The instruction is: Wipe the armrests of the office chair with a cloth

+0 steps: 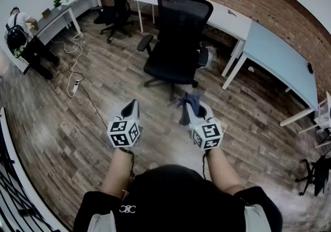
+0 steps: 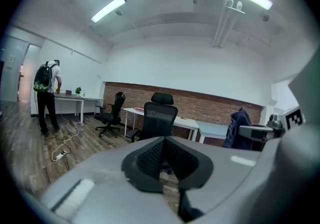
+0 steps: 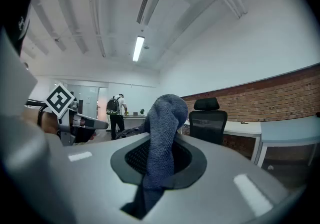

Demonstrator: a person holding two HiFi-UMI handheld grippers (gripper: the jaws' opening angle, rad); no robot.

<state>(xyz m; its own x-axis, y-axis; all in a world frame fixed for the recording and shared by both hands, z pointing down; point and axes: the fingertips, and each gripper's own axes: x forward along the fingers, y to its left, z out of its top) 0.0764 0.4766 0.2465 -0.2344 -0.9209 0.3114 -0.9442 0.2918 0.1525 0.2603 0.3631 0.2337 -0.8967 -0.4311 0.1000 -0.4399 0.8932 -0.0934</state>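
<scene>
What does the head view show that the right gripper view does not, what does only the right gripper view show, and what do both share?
Only the head view shows the white cable trailing across the floor and both armrests of the office chair. Only the right gripper view shows the ceiling lights and, close up, the right gripper with its jaws shut on the grey cloth. Both show that chair, the cloth, the brick wall and a person with a backpack at a far desk.
</scene>
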